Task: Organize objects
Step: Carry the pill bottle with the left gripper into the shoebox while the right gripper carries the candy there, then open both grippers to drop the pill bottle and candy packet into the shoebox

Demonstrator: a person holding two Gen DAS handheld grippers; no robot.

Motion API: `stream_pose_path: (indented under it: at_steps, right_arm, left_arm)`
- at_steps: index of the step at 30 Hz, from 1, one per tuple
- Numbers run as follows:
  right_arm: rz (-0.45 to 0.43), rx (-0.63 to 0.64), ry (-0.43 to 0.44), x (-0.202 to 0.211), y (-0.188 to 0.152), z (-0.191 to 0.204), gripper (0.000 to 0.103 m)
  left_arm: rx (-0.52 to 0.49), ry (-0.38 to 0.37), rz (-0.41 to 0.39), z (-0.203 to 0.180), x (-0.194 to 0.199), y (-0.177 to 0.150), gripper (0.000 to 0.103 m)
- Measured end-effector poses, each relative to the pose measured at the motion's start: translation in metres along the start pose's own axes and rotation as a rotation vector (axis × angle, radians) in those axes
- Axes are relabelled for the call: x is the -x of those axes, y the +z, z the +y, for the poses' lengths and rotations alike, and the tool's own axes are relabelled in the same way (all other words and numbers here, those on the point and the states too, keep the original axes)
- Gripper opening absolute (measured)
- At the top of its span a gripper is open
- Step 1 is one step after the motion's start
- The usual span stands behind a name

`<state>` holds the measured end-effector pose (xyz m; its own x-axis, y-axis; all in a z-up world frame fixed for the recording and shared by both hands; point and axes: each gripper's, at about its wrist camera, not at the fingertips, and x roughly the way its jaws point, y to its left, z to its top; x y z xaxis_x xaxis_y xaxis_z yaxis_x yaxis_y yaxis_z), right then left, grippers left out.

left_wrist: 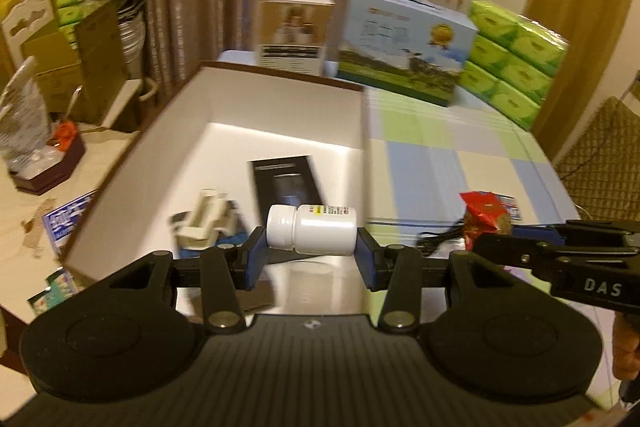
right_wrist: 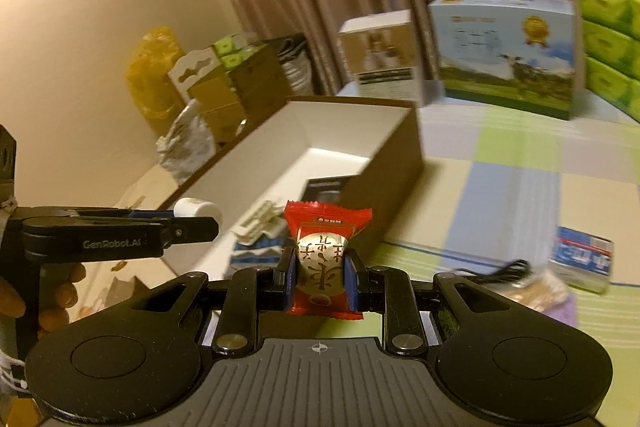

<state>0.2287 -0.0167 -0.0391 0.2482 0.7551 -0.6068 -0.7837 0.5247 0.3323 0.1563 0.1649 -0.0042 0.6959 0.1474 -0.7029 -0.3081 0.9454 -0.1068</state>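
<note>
A white bottle (left_wrist: 311, 229) is clamped sideways at frame centre by the left gripper (left_wrist: 310, 251), over the open box (left_wrist: 256, 99). A red snack packet (right_wrist: 326, 263) is pinched by the right gripper (right_wrist: 322, 277), marked "DAS"; "GenRobot.AI" is read at lower left.

the left gripper (left_wrist: 311, 251) is matte black plastic — a ribbed central plate with a small crosshair mark, two rounded lobes with round discs, silver rivets on the linkage bars, and blue pads (left_wrist: 256, 259) on its fingers. the right gripper (right_wrist: 320, 279) has the same build, with blue pads (right_wrist: 291, 277) too. seen from the side, one arm reads "das" in pale letters, the other "genrobot.ai" — bare skin of the left hand (right_wrist: 60, 303) shows on a handle.
</note>
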Motion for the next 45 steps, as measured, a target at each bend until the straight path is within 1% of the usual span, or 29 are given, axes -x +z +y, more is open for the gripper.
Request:
stream_pose_path:
  at_steps: [4,9,15,20,29,39,41,42,45]
  right_arm:
    - [0.01,0.019,0.022,-0.02,0.004,0.02,0.022]
    - [0.027,0.03,0.039,-0.046,0.009,0.038,0.022]
    - [0.055,0.036,0.039,-0.072,0.011,0.055,0.022]
    - [0.081,0.028,0.025,-0.092,0.013,0.06,0.022]
    - [0.116,0.011,-0.003,-0.117,0.014,0.066,0.022]
    - [0.143,-0.016,-0.018,-0.133,0.017,0.065,0.022]
    - [0.147,-0.02,-0.021,-0.135,0.017,0.065,0.022]
    - [0.15,-0.022,-0.022,-0.136,0.017,0.065,0.022]
    - [0.158,-0.025,-0.018,-0.14,0.016,0.066,0.022]
  left_arm:
    - [0.018,0.034,0.003,0.031,0.002,0.002,0.041]
    - [0.027,0.059,0.015,0.062,-0.001,0.004,0.041]
    - [0.029,0.062,0.049,0.089,-0.012,0.005,0.041]
    - [0.028,0.054,0.078,0.106,-0.023,0.007,0.041]
    - [0.021,0.03,0.15,0.123,-0.042,0.006,0.041]
    - [0.001,0.022,0.228,0.13,-0.06,0.006,0.041]
    - [0.0,0.024,0.23,0.131,-0.06,0.007,0.045]
    - [0.001,0.023,0.229,0.131,-0.061,0.007,0.049]
    - [-0.004,0.022,0.229,0.132,-0.062,0.008,0.051]
